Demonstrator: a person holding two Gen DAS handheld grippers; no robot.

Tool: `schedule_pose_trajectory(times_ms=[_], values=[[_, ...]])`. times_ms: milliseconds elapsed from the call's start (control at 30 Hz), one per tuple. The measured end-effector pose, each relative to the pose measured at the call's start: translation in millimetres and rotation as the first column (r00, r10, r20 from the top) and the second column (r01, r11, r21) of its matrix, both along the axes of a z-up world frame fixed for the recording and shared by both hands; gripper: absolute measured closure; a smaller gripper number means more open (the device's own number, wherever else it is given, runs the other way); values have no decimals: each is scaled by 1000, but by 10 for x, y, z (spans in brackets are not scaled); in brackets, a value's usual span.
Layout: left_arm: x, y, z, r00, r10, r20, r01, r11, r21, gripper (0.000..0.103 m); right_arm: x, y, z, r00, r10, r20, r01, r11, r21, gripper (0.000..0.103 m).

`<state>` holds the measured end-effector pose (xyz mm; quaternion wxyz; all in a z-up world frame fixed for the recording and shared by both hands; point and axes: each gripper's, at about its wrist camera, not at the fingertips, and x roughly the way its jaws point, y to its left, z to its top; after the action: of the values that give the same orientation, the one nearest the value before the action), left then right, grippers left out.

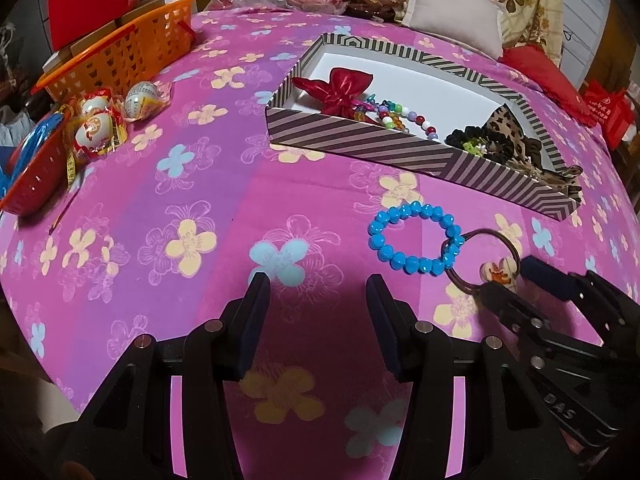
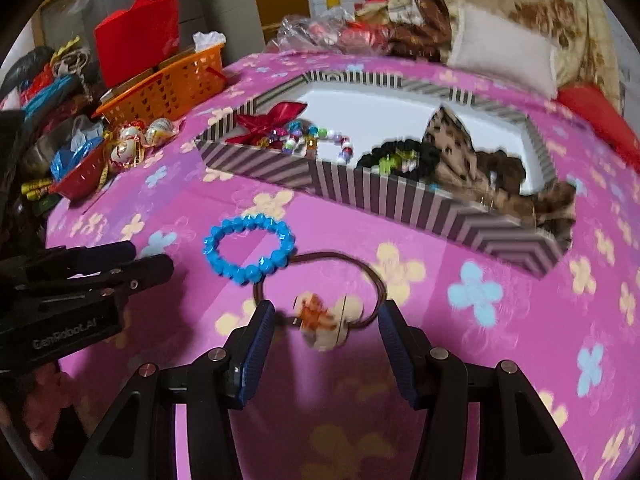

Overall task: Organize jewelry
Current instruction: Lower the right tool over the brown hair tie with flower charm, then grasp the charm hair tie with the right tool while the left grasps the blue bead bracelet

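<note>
On the pink flowered bedspread (image 1: 160, 184) a blue bead bracelet (image 1: 414, 240) lies flat, overlapping the thin brown loop of a hair tie (image 1: 498, 240) that carries a cream-and-orange charm (image 2: 324, 320). Both sit just in front of the striped box (image 1: 360, 148), which holds a red bow (image 1: 340, 88), a string of mixed beads (image 1: 394, 114), black scrunchies (image 2: 400, 156) and a leopard-print piece (image 2: 452, 136); the box's near wall hides the lower part of these.

The left gripper (image 1: 318, 296) hangs over bare cloth to the left of the bracelet, jaws parted and nothing between them. The right gripper (image 2: 326, 316) has its jaws apart on either side of the charm, and the pads do not appear to press on it, though that view is blurred by motion.

An orange basket (image 1: 132, 52) and wrapped eggs (image 1: 96, 128) sit at the far left, partly cut off by the lens edge.
</note>
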<state>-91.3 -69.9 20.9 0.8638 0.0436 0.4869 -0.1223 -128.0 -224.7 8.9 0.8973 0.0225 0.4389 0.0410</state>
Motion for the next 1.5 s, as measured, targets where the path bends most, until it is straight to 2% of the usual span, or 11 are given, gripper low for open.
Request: schedule_pose_trajectory(times_ms=[33, 100, 167, 433, 600, 867, 1067, 1267, 1400, 1500], values=[[10, -1, -7, 1000, 1, -3, -1, 1000, 0, 54, 5, 1, 0, 1000, 2, 2, -2, 1000, -10, 52], [24, -4, -14, 1000, 2, -6, -2, 1000, -2, 54, -5, -8, -3, 1000, 4, 7, -4, 999, -33, 61], [28, -14, -16, 1000, 2, -7, -2, 1000, -3, 54, -38, -33, -5, 1000, 11, 12, -10, 999, -47, 64], [-7, -75, 48, 1000, -21, 13, 21, 1000, -9, 54, -401, -378, 16, 999, -45, 0, 45, 998, -47, 64], [-42, -229, 78, 997, -70, 32, 70, 998, -5, 54, -560, -602, 30, 997, -75, -7, 75, 997, -7, 62], [-55, -585, 20, 980, -192, 50, 187, 979, 79, 53, -626, -623, 40, 997, -81, -4, 81, 997, 13, 60], [-4, -693, -41, 974, -221, 55, 212, 969, 127, 53, -666, -619, 25, 997, -76, 14, 76, 997, 20, 59], [28, -765, -93, 972, -230, 48, 221, 965, 145, 52, -642, -577, 23, 997, -77, 20, 77, 997, -6, 59], [41, -730, -35, 971, -231, 56, 223, 968, 115, 52, -650, -588, 18, 997, -77, 23, 77, 997, 2, 59], [82, -734, -43, 971, -233, 46, 226, 966, 121, 52, -647, -551, 11, 997, -78, 27, 79, 997, -18, 56]])
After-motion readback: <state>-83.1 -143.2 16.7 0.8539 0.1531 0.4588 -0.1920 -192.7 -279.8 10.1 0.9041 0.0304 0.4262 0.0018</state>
